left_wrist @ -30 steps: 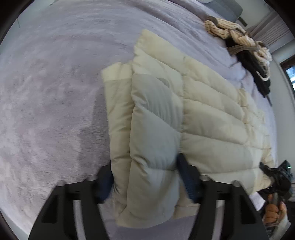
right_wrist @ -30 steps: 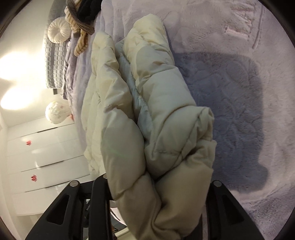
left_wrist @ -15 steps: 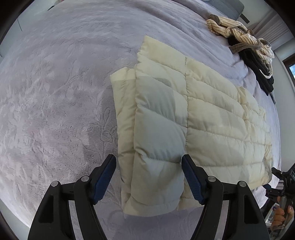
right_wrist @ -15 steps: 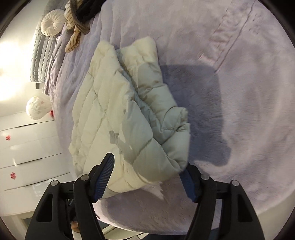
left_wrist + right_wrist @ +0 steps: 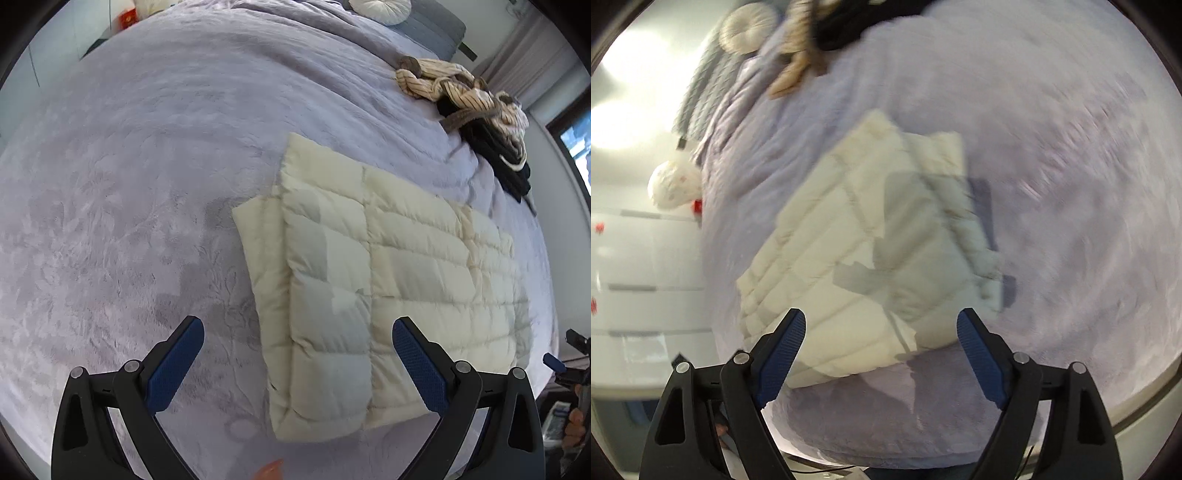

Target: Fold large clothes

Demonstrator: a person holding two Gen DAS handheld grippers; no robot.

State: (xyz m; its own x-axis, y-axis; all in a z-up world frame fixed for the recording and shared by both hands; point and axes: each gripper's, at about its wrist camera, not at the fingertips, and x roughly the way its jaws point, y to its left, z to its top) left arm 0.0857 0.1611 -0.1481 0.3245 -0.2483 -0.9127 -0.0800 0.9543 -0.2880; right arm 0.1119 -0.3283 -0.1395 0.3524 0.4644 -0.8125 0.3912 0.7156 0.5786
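Observation:
A cream quilted puffer jacket (image 5: 376, 280) lies folded into a flat rectangle on the lavender bed cover (image 5: 129, 192). It also shows in the right wrist view (image 5: 864, 258), blurred by motion. My left gripper (image 5: 297, 360) is open and empty, raised above the jacket's near edge. My right gripper (image 5: 881, 349) is open and empty, raised above the jacket's near corner by the bed edge. Neither gripper touches the jacket.
A heap of striped and black clothes (image 5: 476, 110) lies at the far right of the bed. A round white cushion (image 5: 380, 9) sits at the headboard. White drawers (image 5: 639, 280) stand beside the bed. The bed edge (image 5: 923, 443) runs under the right gripper.
Both grippers let go of the jacket and pulled back and up. The jacket dropped flat onto the bed in its folded shape. The right wrist view is still swinging.

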